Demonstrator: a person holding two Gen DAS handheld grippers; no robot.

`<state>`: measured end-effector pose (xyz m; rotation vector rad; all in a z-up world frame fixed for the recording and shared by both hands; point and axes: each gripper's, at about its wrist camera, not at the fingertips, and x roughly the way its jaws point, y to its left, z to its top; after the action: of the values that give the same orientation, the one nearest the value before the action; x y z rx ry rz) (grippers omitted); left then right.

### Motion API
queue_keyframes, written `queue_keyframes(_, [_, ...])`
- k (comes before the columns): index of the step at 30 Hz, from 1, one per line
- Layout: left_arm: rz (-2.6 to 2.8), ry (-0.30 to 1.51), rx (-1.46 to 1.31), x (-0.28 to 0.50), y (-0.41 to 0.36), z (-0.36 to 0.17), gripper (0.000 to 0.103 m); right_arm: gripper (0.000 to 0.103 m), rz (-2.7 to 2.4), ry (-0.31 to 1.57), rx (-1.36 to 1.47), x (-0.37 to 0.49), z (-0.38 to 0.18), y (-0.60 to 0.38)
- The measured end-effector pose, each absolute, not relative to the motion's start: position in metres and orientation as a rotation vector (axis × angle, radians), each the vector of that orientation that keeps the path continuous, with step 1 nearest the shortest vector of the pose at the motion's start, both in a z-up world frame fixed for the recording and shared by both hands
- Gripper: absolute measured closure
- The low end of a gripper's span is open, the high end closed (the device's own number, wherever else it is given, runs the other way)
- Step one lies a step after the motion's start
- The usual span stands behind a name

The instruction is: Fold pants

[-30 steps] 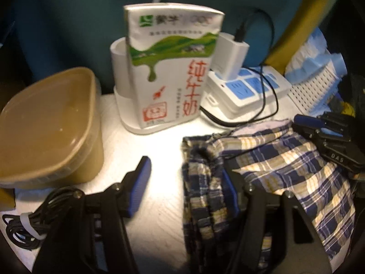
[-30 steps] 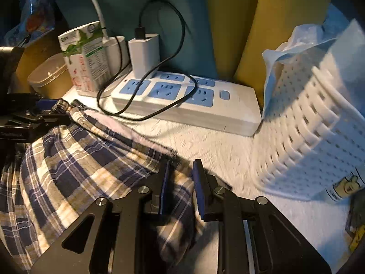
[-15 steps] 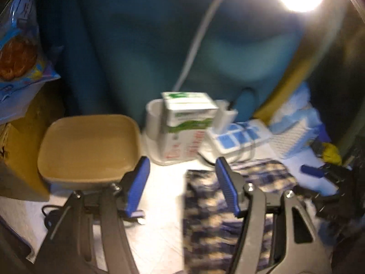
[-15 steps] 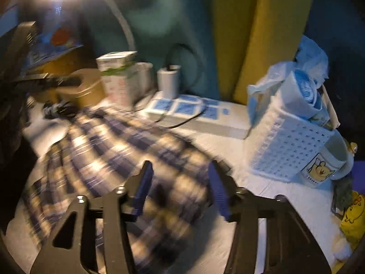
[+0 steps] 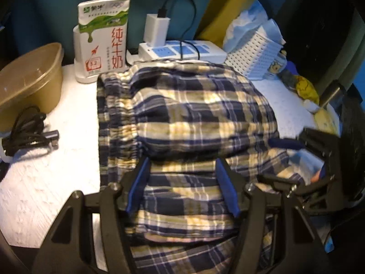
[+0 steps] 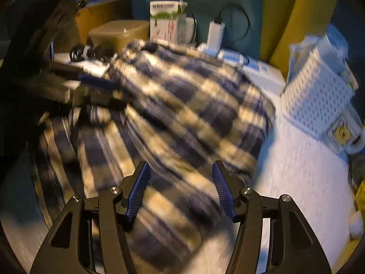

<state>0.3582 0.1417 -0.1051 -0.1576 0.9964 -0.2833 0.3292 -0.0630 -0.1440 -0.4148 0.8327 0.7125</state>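
Note:
The blue, cream and tan plaid pants (image 5: 187,114) lie folded over in a rumpled bundle on the white cloth-covered table (image 5: 45,182). My left gripper (image 5: 182,166) hovers open over the near part of the bundle, its blue pads apart and pressing on nothing. In the right wrist view the pants (image 6: 182,105) are blurred, and my right gripper (image 6: 180,171) is above their near edge with its jaws opening and only loose fabric below them. Each gripper shows in the other's view: the right gripper (image 5: 303,159) at the pants' right edge, the left gripper (image 6: 100,90) at their left.
Along the back stand a milk carton (image 5: 103,34), a brown lidded container (image 5: 29,77), a white power strip (image 5: 182,50) with a charger plugged in, and a white perforated basket (image 5: 255,52). A coiled black cable (image 5: 27,125) lies at the left. A mug (image 6: 344,132) sits beside the basket.
The right gripper, shut on the pants' edge a second ago, has opened and let go. Both grippers have drawn back toward the near side, and more of the pants shows.

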Motion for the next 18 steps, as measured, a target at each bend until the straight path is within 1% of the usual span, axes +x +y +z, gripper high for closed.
queue_keyframes(10, [-0.253,1.001,-0.147,0.357,0.143,-0.098,0.042,0.041,0.699,0.865,-0.358,0.3,-0.143,-0.121])
queue_keyframes(18, [-0.192,0.939,-0.122,0.354,0.155,-0.061,0.042,0.041,0.634,0.876,-0.412,0.283,-0.137,-0.151])
